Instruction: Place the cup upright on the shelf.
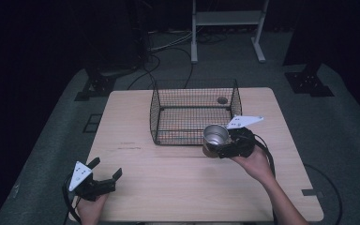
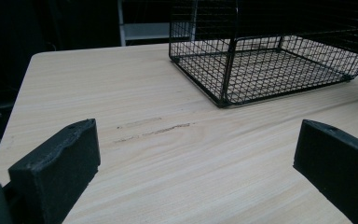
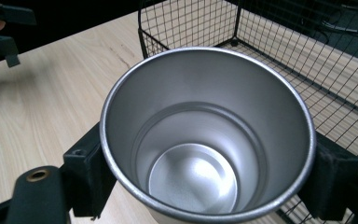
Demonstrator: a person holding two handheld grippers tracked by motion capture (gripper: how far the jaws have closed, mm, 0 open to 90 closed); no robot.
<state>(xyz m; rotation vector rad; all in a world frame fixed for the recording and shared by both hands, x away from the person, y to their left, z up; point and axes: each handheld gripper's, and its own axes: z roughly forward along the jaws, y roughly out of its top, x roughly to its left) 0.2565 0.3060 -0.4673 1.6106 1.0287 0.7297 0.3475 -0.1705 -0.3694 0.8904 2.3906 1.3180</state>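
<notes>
A shiny metal cup [image 1: 215, 135] stands upright and empty, held just in front of the black wire basket [image 1: 168, 112] near its front right corner. My right gripper [image 1: 218, 149] is shut on the cup [image 3: 205, 140], one jaw pressed against each side of its wall. In the right gripper view the basket [image 3: 307, 56] rises right behind the cup. My left gripper [image 1: 107, 169] rests at the table's front left, jaws wide open with nothing between them. Bare wood shows between its fingers [image 2: 60, 163], with the basket [image 2: 265, 65] farther off.
The light wooden table [image 1: 178, 187] has a small round hole [image 1: 222, 100] at the back, seen through the basket mesh. A faint scuff mark [image 2: 154, 132] lies on the wood. Cables and metal stand legs [image 1: 194, 42] are on the floor beyond the table.
</notes>
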